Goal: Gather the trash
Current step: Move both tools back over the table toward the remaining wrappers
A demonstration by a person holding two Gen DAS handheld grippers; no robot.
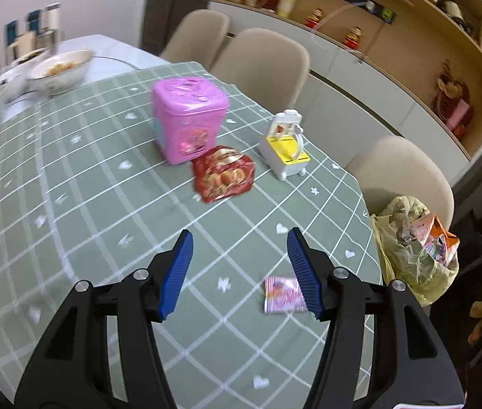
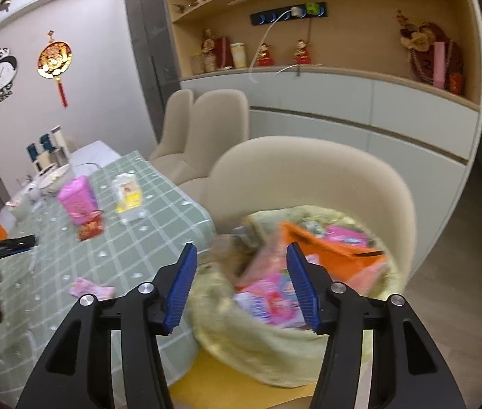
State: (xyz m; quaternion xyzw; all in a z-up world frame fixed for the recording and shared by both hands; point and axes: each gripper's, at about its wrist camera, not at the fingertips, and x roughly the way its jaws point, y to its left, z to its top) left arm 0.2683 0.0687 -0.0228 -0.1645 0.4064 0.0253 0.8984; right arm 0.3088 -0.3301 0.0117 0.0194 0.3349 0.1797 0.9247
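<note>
The left gripper (image 1: 240, 242) hangs over the green checked tablecloth (image 1: 87, 204) with its blue fingers (image 1: 181, 266) spread wide and nothing between them. Just beside its right finger lies a small pink wrapper (image 1: 282, 294), flat on the cloth near the table edge. Further out sits a red snack packet (image 1: 224, 173), touching the front of a pink box (image 1: 188, 119), and to the right of those stands a white and yellow toy (image 1: 285, 146). Bowls (image 1: 60, 70) crowd the far end of the table, blurred.

Over on the other side, the right gripper (image 2: 241, 254) is released too, its fingers (image 2: 179, 283) apart and empty, poised above a yellowish trash bag (image 2: 258, 347). The bag rests on a beige chair (image 2: 309, 170) at the table edge, mouth open, stuffed with pink wrappers (image 2: 268, 296) and an orange carton (image 2: 326, 245). From this side, the small pink wrapper (image 2: 92, 289) on the cloth shows to the left of the bag, well apart from it. A cabinet (image 2: 343, 102) with shelves runs behind the chairs.
</note>
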